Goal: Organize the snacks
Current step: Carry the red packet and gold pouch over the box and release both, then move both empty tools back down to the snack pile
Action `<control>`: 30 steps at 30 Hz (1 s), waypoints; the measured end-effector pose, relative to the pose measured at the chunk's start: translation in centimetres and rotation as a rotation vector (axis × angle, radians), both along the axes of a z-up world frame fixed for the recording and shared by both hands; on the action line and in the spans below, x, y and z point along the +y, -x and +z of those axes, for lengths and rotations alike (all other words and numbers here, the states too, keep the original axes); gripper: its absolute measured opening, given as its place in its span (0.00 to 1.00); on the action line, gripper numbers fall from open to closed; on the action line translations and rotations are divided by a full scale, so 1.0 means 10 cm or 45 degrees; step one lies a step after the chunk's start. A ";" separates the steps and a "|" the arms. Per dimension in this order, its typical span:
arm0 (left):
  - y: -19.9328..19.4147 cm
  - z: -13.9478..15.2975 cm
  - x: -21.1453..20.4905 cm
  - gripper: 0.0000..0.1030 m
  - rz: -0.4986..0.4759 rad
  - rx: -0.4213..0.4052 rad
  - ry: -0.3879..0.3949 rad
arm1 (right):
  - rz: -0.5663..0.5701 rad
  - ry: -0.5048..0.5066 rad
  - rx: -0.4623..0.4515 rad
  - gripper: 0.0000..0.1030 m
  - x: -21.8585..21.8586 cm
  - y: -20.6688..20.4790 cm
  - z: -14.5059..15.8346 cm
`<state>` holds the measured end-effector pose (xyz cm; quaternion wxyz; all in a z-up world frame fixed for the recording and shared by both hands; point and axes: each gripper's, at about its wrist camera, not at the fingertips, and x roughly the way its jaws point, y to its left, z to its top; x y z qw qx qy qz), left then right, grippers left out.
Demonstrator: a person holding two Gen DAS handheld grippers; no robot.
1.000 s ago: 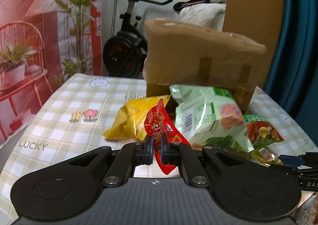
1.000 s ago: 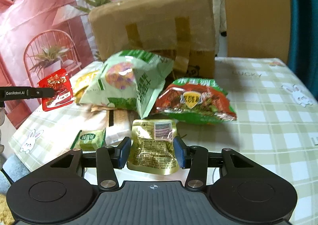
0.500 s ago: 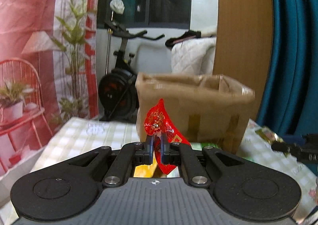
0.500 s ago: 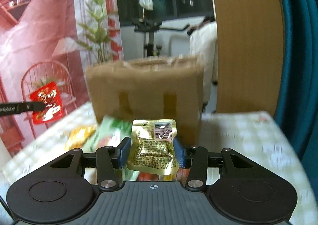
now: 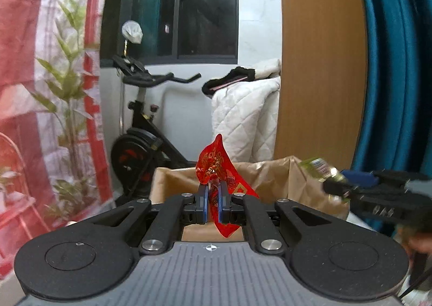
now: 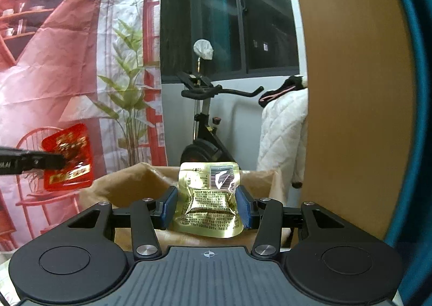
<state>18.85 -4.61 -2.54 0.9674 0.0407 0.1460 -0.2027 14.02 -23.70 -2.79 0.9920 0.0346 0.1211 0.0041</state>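
My left gripper (image 5: pixel 212 204) is shut on a small red snack packet (image 5: pixel 216 168), held up level with the open top of the brown cardboard box (image 5: pixel 272 173). In the right wrist view my right gripper (image 6: pixel 206 204) is shut on a gold foil snack pouch (image 6: pixel 209 198), held just before the box's open rim (image 6: pixel 127 184). The left gripper with its red packet (image 6: pixel 67 157) shows at the left of that view. The right gripper's fingers (image 5: pixel 359 190) and a corner of the gold pouch (image 5: pixel 321 168) appear at the right of the left wrist view.
Behind the box stand an exercise bike (image 6: pixel 205 127), a white quilted blanket (image 5: pixel 248 122) and a wooden panel (image 5: pixel 321 63) beside a blue curtain (image 5: pixel 397 63). A red printed backdrop (image 6: pixel 54 63) hangs on the left. The table and other snacks are out of sight below.
Both grippers rose from the table with their packets, up to the height of the box's open top. The snack pile and the checked tablecloth have dropped out of view.
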 end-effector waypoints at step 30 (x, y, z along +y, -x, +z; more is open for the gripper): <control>0.23 -0.46 0.42 0.35 -0.039 0.202 -0.043 | -0.068 -0.260 0.069 0.55 0.01 0.59 -0.54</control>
